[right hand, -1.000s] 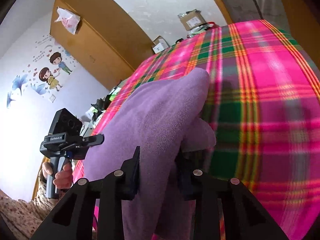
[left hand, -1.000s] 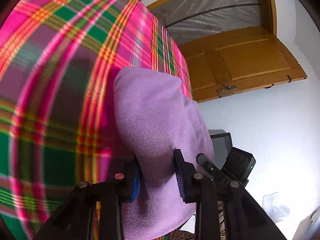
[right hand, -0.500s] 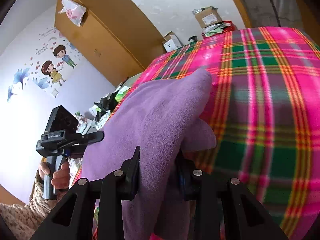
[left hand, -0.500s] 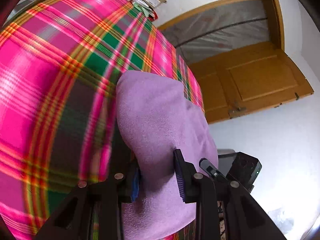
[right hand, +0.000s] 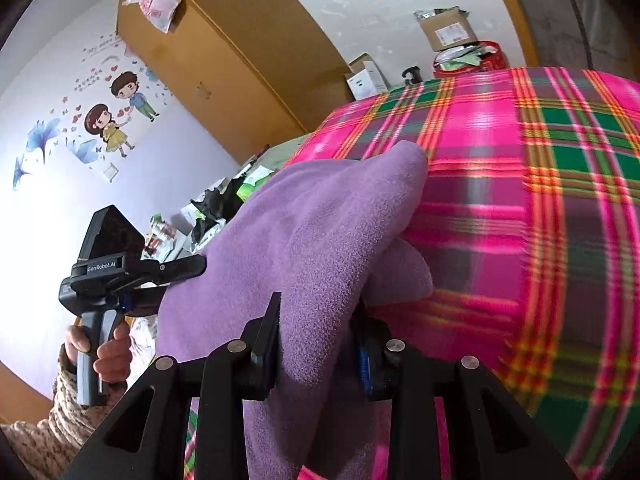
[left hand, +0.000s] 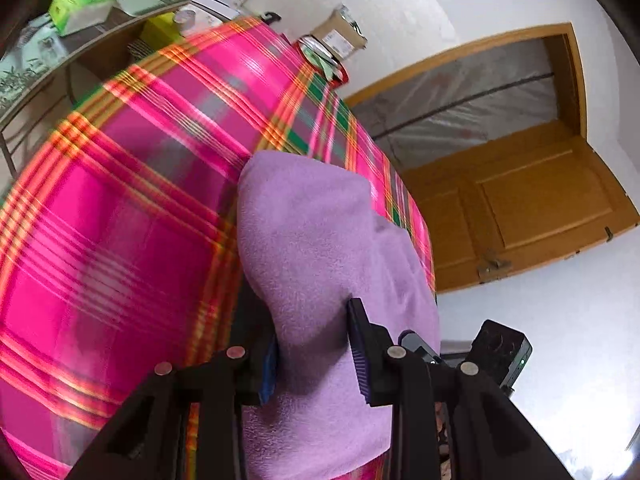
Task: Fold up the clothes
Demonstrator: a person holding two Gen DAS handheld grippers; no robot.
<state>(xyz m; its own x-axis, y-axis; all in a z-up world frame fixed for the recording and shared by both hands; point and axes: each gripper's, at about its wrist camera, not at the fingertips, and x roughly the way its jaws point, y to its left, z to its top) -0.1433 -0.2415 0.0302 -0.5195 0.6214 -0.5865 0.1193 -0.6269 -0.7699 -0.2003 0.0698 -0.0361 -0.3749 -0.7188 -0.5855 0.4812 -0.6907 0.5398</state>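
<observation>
Home bedroom: plaid bedspread, wardrobe, cartoon wall sticker.

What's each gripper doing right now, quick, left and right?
Left gripper: closed on the purple cloth.
Right gripper: closed on the same purple cloth.

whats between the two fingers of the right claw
A bunched fold of the purple fleece garment fills the gap of the right claw, pinched by both fingers. The right wrist view shows it, above the plaid cloth.

fleece garment over blanket, boxes behind
</observation>
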